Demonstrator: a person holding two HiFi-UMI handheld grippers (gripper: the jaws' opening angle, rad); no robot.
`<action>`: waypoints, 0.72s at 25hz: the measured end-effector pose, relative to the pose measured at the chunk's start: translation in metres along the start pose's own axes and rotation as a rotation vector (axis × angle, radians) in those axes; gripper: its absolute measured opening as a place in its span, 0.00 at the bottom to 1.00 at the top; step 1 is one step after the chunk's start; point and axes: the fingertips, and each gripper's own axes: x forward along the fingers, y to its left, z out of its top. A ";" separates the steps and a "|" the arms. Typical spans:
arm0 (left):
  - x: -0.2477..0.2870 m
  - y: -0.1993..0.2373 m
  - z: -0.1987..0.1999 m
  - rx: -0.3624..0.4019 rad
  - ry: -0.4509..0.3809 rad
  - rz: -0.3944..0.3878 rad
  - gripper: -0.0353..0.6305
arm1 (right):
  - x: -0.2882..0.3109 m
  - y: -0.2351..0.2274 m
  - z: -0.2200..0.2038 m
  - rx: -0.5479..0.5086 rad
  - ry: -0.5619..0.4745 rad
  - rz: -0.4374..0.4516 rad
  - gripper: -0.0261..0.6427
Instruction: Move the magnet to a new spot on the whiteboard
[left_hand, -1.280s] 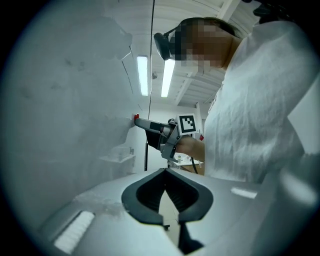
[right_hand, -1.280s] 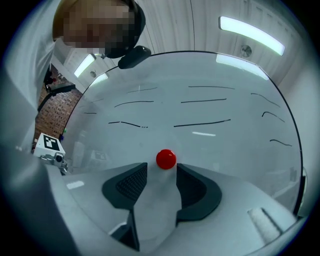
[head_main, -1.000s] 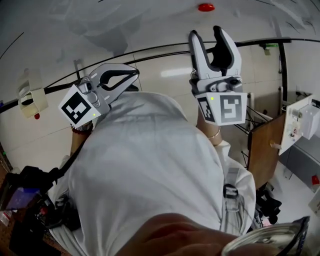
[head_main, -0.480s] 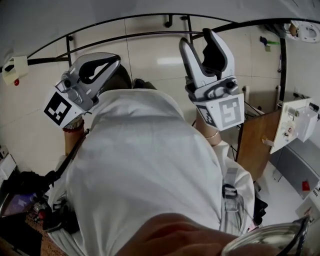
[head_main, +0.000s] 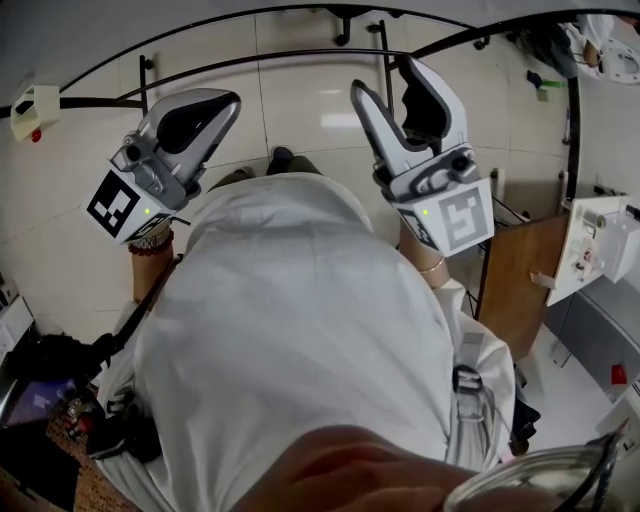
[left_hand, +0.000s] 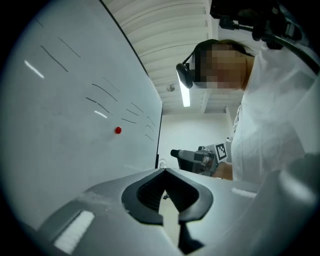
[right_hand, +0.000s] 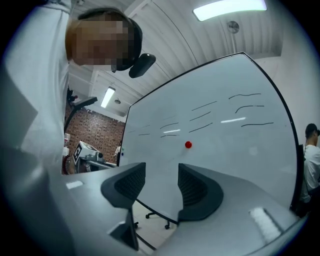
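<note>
White-clad in the head view, holds the left gripper (head_main: 225, 100) closed on nothing and the right gripper (head_main: 388, 78) half spread, empty; in the left gripper view, faces a red magnet (left_hand: 118, 130) on the whiteboard (left_hand: 65, 100); in the right gripper view, sights it beyond parted tips.

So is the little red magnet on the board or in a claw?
On the whiteboard. The magnet sits there alone, beyond the right gripper's open jaws.
</note>
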 end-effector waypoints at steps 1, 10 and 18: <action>0.003 -0.003 0.002 0.015 0.002 -0.007 0.06 | 0.001 0.007 -0.001 -0.007 0.003 0.012 0.34; -0.006 0.008 -0.010 -0.007 0.038 0.037 0.06 | 0.017 0.009 -0.002 -0.002 -0.002 0.072 0.34; -0.010 0.011 -0.011 -0.070 0.014 0.049 0.06 | 0.026 0.023 0.000 0.007 0.001 0.088 0.34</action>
